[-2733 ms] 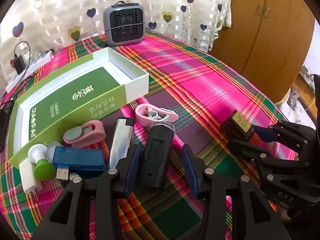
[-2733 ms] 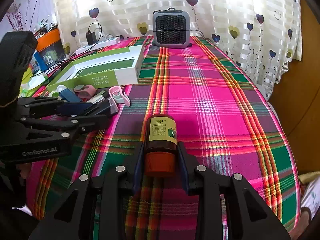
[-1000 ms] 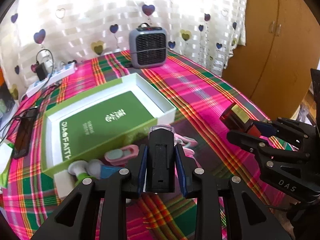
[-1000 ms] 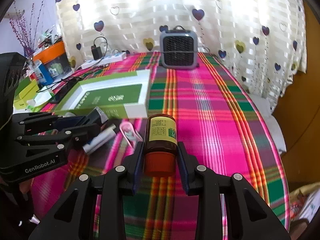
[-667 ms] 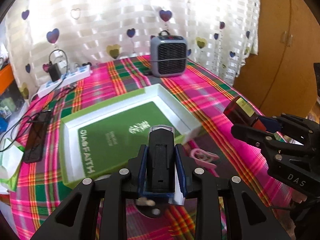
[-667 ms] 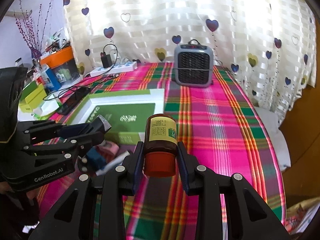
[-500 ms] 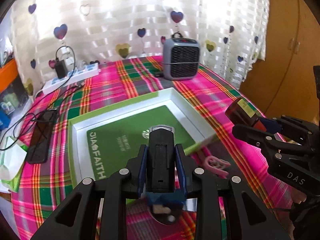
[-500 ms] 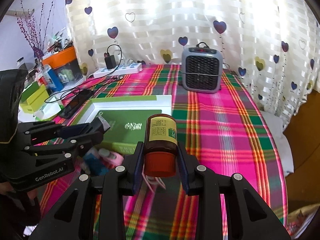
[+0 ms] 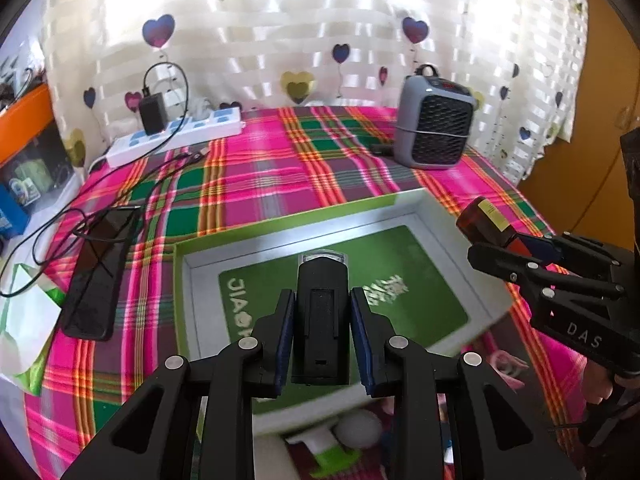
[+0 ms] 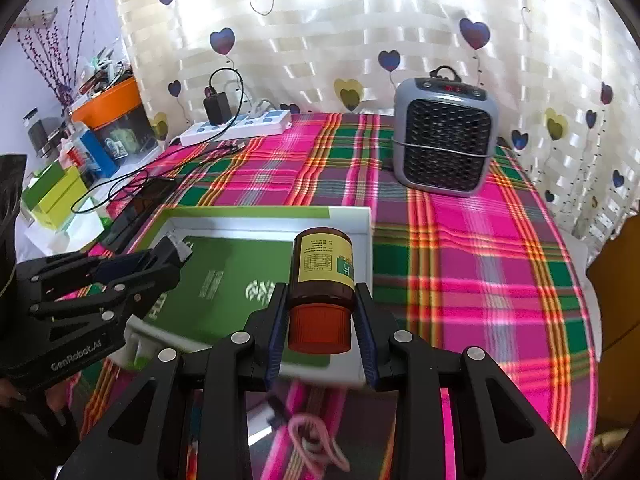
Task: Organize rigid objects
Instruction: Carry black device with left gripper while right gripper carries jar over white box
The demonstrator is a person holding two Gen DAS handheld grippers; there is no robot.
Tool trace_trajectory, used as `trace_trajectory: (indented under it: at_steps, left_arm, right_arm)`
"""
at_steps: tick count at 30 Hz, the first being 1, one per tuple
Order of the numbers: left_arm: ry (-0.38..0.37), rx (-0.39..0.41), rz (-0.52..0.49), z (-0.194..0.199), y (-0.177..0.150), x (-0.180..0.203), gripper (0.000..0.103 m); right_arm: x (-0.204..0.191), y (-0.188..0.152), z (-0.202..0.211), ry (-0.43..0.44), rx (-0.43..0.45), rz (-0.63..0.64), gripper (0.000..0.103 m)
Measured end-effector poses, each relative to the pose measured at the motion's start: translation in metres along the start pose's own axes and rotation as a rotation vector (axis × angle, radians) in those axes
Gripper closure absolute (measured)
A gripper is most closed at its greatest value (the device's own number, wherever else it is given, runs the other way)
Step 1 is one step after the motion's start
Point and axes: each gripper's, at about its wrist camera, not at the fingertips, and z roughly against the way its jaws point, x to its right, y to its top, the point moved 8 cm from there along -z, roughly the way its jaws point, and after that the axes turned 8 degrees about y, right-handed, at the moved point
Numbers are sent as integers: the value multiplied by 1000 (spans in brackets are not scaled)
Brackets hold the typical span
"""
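- Left claw (image 9: 322, 332) clamps a black lighter (image 9: 322, 312); right claw (image 10: 320, 324) clamps a brown pill bottle (image 10: 322, 276), both above the green box (image 10: 240, 216).
- Plaid-clothed table (image 10: 480, 248): grey heater (image 10: 444, 140) far right, power strip (image 10: 236, 126) far left, heart curtain (image 10: 320, 40) behind.

This is a lived-in room of a home. A table (image 10: 500, 248) wears a bright pink and green plaid cloth, and behind it hangs a sheer white curtain (image 10: 360, 32) dotted with hearts (purple and gold). A small grey fan heater (image 10: 444, 140) stands near the back edge, beside a white power strip (image 10: 240, 124) with a black charger plugged in. Wooden cupboard doors (image 9: 600, 92) fill the right side, and a cluttered shelf (image 10: 80, 140) of boxes, bottles and dried twigs stands on the left.
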Motion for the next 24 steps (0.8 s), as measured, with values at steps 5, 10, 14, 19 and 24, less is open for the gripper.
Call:
trace_trajectory:
  at_steps: [5, 10, 14, 19, 24]
  left_arm:
    - [4, -24, 25, -19, 5, -9, 77]
    - [24, -38, 33, -34, 7, -15, 77]
    - [29, -52, 39, -44, 7, -18, 77]
    - [48, -58, 37, -50, 6, -20, 77]
    - [50, -61, 38, -54, 5, -21, 78]
  right_arm:
    - [2, 7, -24, 7, -26, -9, 70]
    - [4, 10, -43, -2, -57, -6, 70]
    - [9, 10, -54, -4, -76, -11, 70]
    - [11, 12, -63, -14, -88, -3, 70]
    - [11, 13, -69, -17, -98, 12, 70]
